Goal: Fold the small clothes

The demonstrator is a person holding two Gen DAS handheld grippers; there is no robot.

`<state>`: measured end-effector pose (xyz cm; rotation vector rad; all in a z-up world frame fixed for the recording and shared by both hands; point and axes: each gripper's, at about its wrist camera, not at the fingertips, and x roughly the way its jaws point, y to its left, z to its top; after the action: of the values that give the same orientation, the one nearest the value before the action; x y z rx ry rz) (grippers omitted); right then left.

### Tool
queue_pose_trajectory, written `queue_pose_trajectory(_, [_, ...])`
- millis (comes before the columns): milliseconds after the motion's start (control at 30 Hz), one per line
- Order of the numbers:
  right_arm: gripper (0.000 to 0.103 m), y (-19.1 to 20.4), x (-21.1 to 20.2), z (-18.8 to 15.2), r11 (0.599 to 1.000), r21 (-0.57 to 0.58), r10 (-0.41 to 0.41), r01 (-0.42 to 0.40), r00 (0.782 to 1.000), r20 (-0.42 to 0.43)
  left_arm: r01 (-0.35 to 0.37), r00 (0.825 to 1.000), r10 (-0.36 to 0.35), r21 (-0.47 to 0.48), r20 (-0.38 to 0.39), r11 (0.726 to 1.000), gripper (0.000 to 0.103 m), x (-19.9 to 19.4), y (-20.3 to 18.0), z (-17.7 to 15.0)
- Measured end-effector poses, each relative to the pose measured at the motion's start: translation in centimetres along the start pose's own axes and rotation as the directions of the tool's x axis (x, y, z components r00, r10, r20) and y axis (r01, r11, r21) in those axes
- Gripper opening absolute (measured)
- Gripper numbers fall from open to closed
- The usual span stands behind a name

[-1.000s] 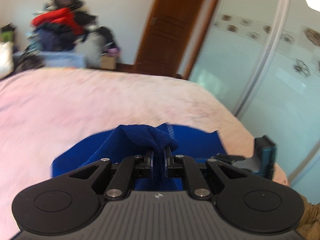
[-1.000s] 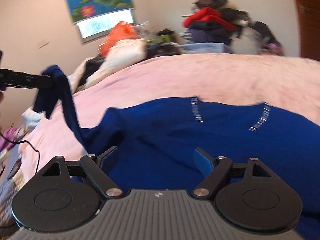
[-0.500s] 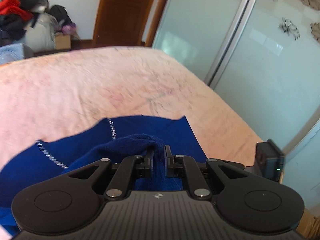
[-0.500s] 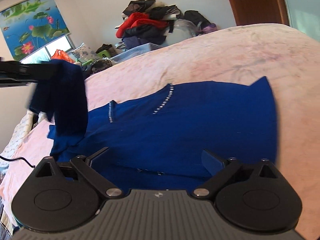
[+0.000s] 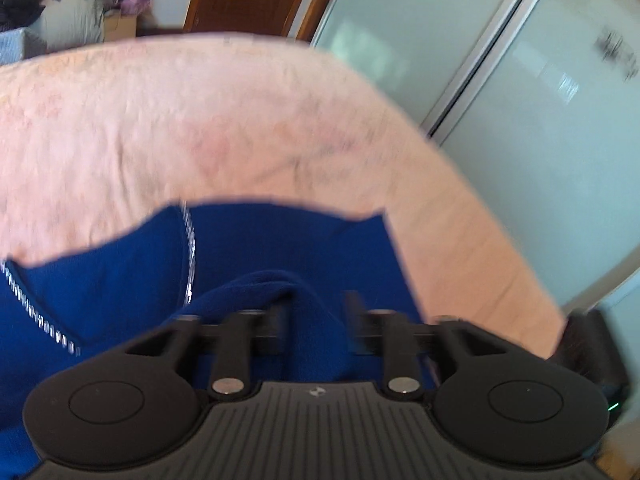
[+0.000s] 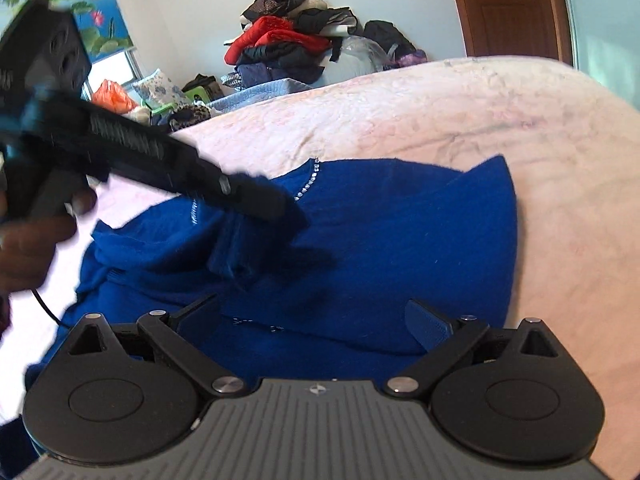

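A royal-blue knit top (image 6: 392, 248) with sparkly trim lies spread on the pink bed (image 6: 460, 112). My left gripper (image 5: 314, 326) has its jaws partly apart, and the top's blue sleeve (image 5: 276, 292) lies loose between them, draped over the garment's body. The right wrist view shows the left gripper (image 6: 280, 208) low over the top's middle, with the sleeve (image 6: 236, 252) bunched under it. My right gripper (image 6: 314, 320) is wide open and empty, hovering over the near part of the top.
A pile of clothes (image 6: 288, 40) and bags stands beyond the bed's far side. A wooden door (image 6: 508, 8) and frosted sliding wardrobe doors (image 5: 500, 80) stand to the right. The bed edge drops off at the right.
My left gripper carried the sleeve across and down onto the top's body, and its jaws have parted from their shut grip. The right gripper stayed open.
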<state>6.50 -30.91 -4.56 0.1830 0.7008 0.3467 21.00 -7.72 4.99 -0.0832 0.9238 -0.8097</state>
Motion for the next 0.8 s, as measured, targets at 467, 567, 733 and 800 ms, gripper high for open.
queue_pose_trajectory(467, [0.099, -0.5, 0.1, 1.3, 0.999, -0.039, 0.007, -0.005, 0.999, 0.043, -0.187, 0.961, 0.204, -0.103, 0.188, 0.977, 0.094, -7.2, 4.2, -0.8])
queue_pose_trajectory(567, [0.095, -2.4, 0.9, 2.9, 0.988, 0.098, 0.112, -0.117, 0.992, 0.057, -0.270, 0.937, 0.295, -0.152, 0.187, 0.951, 0.094, -9.9, 6.7, -3.7])
queue_pose_trajectory(733, [0.086, -4.7, 4.0, 6.0, 0.949, 0.246, 0.186, -0.199, 0.980, 0.076, -0.438, 0.867, 0.469, -0.192, 0.167, 0.878, 0.094, -13.1, 10.2, -8.3])
queue_pose_trajectory(800, [0.082, -5.6, 5.7, 6.8, 0.933, 0.299, 0.189, -0.198, 0.980, 0.061, -0.460, 0.855, 0.497, -0.226, 0.146, 0.858, 0.094, -14.2, 12.1, -9.6])
